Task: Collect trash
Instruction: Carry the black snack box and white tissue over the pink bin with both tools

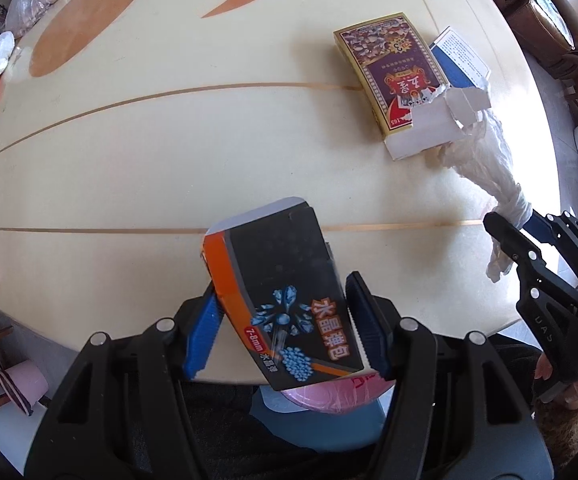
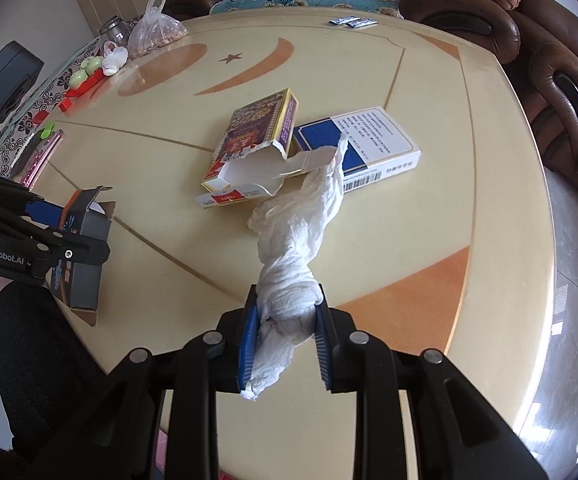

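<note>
Over the table's (image 2: 429, 240) near edge, left gripper (image 1: 285, 320) clamps the black box (image 1: 285, 280), right gripper (image 2: 285, 340) pinches the tissue (image 2: 301, 240); next, probably the 2 boxes at 12 o'clock.

The left gripper (image 1: 285, 320) has a box (image 1: 285, 300) between its fingers, up off the table (image 1: 129, 152) near its edge. The right gripper (image 2: 285, 340) has a tissue (image 2: 297, 240) between its fingers. The tissue's far end lies by a torn box (image 2: 249, 148) in the middle of the table. That torn box leans on a flat box (image 2: 373, 144) to its right. A bag (image 2: 153, 32) sits at the far left edge.
</note>
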